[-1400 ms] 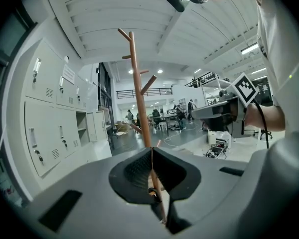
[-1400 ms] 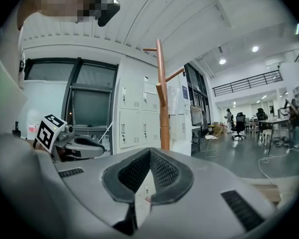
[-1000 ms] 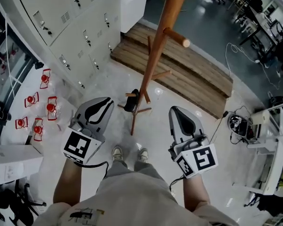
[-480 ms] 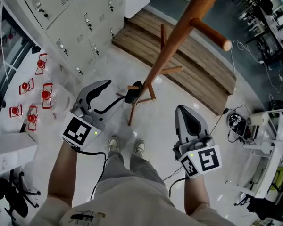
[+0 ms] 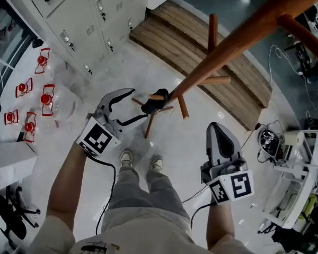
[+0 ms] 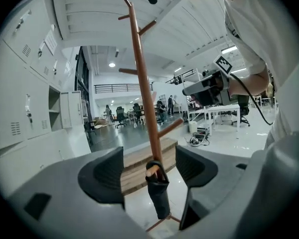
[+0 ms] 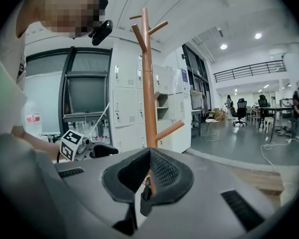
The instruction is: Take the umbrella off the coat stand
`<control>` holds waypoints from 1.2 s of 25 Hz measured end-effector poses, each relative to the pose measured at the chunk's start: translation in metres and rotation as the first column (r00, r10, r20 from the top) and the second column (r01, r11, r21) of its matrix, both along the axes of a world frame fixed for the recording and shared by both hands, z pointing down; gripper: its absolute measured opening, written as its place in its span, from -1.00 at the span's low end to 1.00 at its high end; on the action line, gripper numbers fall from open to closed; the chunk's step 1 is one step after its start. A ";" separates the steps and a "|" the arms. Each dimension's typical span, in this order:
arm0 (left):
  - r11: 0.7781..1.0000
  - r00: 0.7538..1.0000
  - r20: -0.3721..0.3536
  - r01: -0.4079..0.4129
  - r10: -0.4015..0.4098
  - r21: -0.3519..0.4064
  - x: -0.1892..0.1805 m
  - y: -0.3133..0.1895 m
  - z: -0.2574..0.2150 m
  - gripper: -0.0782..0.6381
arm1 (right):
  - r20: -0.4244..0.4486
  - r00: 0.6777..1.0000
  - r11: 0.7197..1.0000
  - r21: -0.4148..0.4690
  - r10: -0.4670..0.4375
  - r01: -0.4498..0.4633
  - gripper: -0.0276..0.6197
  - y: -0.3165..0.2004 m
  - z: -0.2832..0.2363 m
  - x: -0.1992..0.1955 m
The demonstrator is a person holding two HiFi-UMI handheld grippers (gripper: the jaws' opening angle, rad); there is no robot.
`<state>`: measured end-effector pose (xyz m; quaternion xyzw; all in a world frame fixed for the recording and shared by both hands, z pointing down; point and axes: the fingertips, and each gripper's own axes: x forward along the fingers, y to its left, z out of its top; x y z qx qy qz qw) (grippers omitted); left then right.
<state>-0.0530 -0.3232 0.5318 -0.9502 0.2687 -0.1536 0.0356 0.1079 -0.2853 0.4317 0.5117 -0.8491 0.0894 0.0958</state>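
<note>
Presently the left gripper [image 5: 130,105], jaws opening and empty, hovers near the umbrella [image 5: 153,103] on the coat stand [image 5: 238,41], ready to clasp it next; the right gripper [image 5: 217,134] is pressed together.

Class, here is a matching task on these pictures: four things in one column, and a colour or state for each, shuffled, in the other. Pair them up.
1 umbrella
2 coat stand
3 right gripper
4 lockers

A white
B jaws together
C orange-brown wood
D black, hanging from a low peg

Pairs: 1-D, 2-C, 3-B, 4-A
</note>
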 end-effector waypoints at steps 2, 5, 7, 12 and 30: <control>1.000 1.000 0.023 -0.010 0.011 -0.020 0.002 -0.005 0.030 0.08 | -0.002 1.000 1.000 -0.009 0.008 -0.008 -0.90 -0.004 0.019 0.001; 0.999 0.998 0.052 -0.027 0.029 -0.037 0.007 -0.014 0.072 0.09 | -0.005 1.000 1.000 -0.018 0.021 -0.021 -0.90 -0.013 0.047 0.000; 0.998 0.997 0.062 -0.044 0.047 -0.048 0.010 -0.019 0.096 0.09 | -0.004 1.000 0.999 -0.020 0.025 -0.025 -0.90 -0.019 0.062 -0.002; 0.992 0.992 0.078 -0.094 0.101 -0.080 0.022 -0.030 0.151 0.09 | 0.002 0.999 0.999 -0.020 0.046 -0.045 -0.90 -0.030 0.095 0.001; 0.969 0.974 0.004 -0.224 0.226 -0.100 0.077 -0.057 0.262 0.11 | -0.046 0.997 0.994 -0.095 0.058 -0.062 -0.90 -0.044 0.205 0.023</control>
